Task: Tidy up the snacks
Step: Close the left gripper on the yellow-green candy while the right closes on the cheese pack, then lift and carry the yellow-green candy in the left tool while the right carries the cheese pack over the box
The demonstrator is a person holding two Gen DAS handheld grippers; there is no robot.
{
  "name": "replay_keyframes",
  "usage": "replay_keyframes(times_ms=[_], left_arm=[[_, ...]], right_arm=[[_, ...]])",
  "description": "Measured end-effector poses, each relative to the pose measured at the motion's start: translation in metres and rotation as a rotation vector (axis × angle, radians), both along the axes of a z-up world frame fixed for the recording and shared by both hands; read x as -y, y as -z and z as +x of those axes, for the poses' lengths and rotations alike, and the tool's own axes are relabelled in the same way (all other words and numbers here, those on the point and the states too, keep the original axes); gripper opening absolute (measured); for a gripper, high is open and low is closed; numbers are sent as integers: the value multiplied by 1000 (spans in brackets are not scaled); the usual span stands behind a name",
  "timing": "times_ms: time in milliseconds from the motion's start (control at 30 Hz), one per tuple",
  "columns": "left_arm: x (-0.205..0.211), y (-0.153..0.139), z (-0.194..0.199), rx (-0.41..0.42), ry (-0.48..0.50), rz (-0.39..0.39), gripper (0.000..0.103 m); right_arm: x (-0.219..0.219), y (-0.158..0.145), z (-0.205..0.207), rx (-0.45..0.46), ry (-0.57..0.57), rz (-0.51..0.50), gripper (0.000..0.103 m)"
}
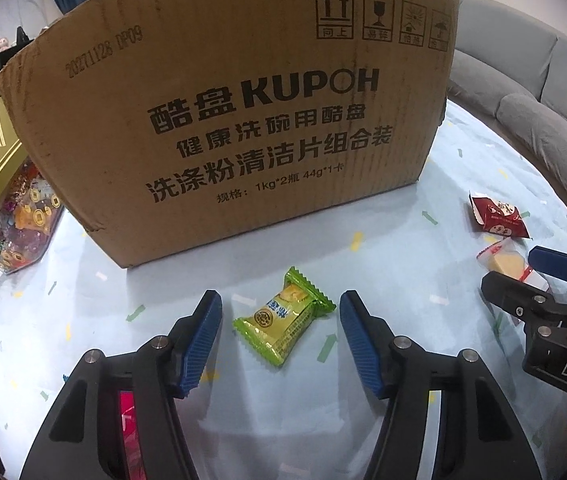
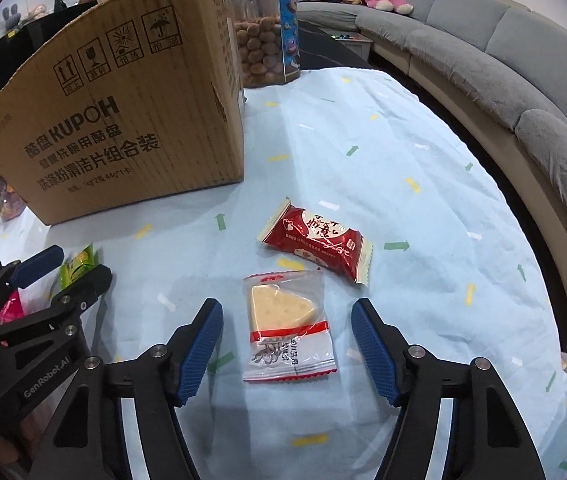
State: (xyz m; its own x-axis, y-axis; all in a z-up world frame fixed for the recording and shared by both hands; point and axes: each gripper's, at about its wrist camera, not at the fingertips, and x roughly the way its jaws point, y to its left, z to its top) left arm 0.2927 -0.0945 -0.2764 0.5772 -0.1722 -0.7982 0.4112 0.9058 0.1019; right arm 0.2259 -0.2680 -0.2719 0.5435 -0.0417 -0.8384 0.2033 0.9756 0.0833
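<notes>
STEP: pre-grasp | left tool (image 1: 279,334) spread around green snack (image 1: 283,320), lower centre | right tool (image 2: 285,346) spread around cheese snack (image 2: 287,328) | NEXT: likely pinch, lift toward cardboard box (image 1: 219,120)

Under me lies a pale blue cloth (image 2: 423,152) with small arrows; on it rest the cardboard box (image 1: 243,120), a green packet (image 1: 285,320), a red packet (image 2: 317,240), a clear-wrapped wedge snack (image 2: 287,320), and a clear jar (image 2: 267,32) of brown balls.
</notes>
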Motion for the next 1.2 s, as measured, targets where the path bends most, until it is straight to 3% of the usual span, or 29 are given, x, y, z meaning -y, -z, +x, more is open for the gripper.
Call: replay_keyframes(times_ms=[233,367,600,900,1200], left_arm=[[4,0,3,0,10,-1,48],[6,0,1,-6,7,-2,40],[7,-1,-5,-13,4,0,23],[8,-6,-11,-22,0,-10,21],[7,-32,-20,9,-4,-20,21]], right_arm=[[1,0,1,0,0,-13,55],[-1,0,2,-5,-8,-33,40],[-1,-2,3,-10,-14,-36,35],[-1,-7,0,3,-22,-28,34],[-3,-25,-5,43,-27,-33,34]])
